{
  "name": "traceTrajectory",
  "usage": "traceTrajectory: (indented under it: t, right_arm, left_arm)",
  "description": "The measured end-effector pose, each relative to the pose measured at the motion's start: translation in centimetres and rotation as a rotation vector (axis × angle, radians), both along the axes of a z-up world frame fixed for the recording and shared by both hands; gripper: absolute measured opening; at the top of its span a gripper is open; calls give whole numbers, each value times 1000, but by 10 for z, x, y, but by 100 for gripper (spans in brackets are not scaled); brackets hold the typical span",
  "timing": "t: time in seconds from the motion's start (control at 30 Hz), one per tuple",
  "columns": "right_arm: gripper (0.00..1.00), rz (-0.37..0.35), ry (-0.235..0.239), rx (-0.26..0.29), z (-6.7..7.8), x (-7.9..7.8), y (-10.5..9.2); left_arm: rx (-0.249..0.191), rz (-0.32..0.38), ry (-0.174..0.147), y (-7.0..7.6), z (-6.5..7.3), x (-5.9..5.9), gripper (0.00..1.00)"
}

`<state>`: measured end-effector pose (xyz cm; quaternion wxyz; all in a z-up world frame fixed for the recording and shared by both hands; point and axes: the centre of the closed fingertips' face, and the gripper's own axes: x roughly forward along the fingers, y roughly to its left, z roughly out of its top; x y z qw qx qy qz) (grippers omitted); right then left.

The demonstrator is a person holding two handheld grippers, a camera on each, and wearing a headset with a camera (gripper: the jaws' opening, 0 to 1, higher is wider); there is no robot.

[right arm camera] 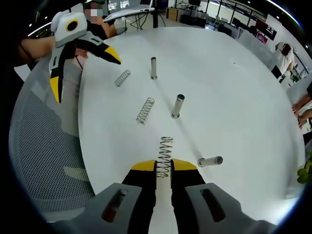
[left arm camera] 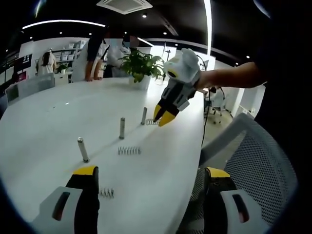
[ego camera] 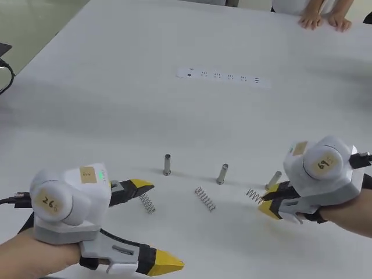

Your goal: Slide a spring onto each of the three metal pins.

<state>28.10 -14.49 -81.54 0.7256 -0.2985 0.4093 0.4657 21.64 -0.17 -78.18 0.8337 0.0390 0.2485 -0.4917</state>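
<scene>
Head view, left gripper (ego camera: 157,225): jaws spread wide and holding nothing; we see it low at the near-left edge of the table (ego camera: 116,104).
Head view, right gripper (ego camera: 268,204): jaws pinched on the right spring (ego camera: 254,195); that spring lies on the table just beside the right pin (ego camera: 273,179).
Head view, pins: left pin (ego camera: 167,164) and middle pin (ego camera: 222,173) stand upright, well apart; we cannot tell whether the right pin is upright or tipped; all three are bare.
Head view, loose springs: left spring (ego camera: 147,202) lies just beside the upper left jaw; middle spring (ego camera: 204,198) lies near the middle pin.
Head view, open room: bare tabletop runs beyond the pins to a power strip (ego camera: 224,76); a person's hands (ego camera: 325,20) rest at the far edge.
Left gripper view, edges: own jaws wide; the table edge runs along the right; a mesh chair (left arm camera: 243,161) sits beyond it.
Right gripper view, grip: own jaws nearly closed on the right spring's near end; its coils project ahead.
Right gripper view, edges: the table edge curves down the left; the left gripper straddles it, jaws wide.
</scene>
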Motion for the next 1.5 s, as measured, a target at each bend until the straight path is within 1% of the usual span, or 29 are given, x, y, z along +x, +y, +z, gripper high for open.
traceTrajectory:
  t: [0.1, 0.2, 0.3, 0.43, 0.5, 0.53, 0.6, 0.67, 0.77, 0.93, 0.97, 1.07, 1.13, 1.2, 1.23, 1.3, 1.4, 1.5]
  right_arm:
    - [8, 12, -3, 8, 2, -2, 2]
    - [8, 30, -10, 9, 4, -3, 4]
    - [8, 52, -19, 13, 7, -5, 8]
    - [8, 88, -33, 16, 13, -7, 13]
    - [8, 96, -38, 17, 14, -7, 14]
    - [8, 100, -38, 17, 15, -7, 15]
    - [8, 108, -39, 14, 15, -7, 15]
    - [8, 120, -45, 11, 15, -7, 15]
    - [8, 126, -43, 14, 15, -8, 16]
    - [8, 165, -53, 9, 15, -11, 19]
    - [8, 171, -54, 9, 16, -11, 20]
    - [8, 211, -66, 11, 18, -13, 25]
    - [8, 222, -69, 13, 18, -13, 28]
    - [8, 237, -74, 20, 19, -15, 32]
    - [8, 251, -80, 28, 21, -16, 35]
    - [8, 271, -91, 36, 22, -18, 39]
    - [8, 299, -110, 47, 25, -21, 44]
    - [8, 337, -113, 58, 28, -26, 49]
  left_arm:
    - [-17, -8, 2, -4, 3, 0, 85]
    - [-10, -22, -6, -8, 3, 2, 85]
    - [-13, -31, -13, -11, 6, 4, 85]
    - [-21, -54, -25, -17, 9, 11, 85]
    - [-17, -61, -32, -18, 8, 14, 85]
    - [-13, -66, -34, -19, 7, 17, 84]
    - [-20, -72, -33, -20, 7, 20, 84]
    - [-21, -77, -42, -22, 6, 23, 83]
    - [-33, -84, -38, -26, 6, 25, 82]
    - [-44, -105, -51, -34, 9, 26, 78]
    - [-43, -111, -60, -35, 9, 26, 76]
    - [-47, -119, -60, -36, 12, 28, 72]
    - [-51, -123, -68, -37, 13, 30, 71]
    - [-56, -124, -73, -38, 16, 32, 70]
    - [-71, -125, -71, -39, 18, 33, 69]
    - [-84, -126, -74, -41, 21, 34, 68]
    - [-81, -144, -72, -41, 20, 33, 60]
    - [-91, -148, -76, -43, 23, 34, 58]
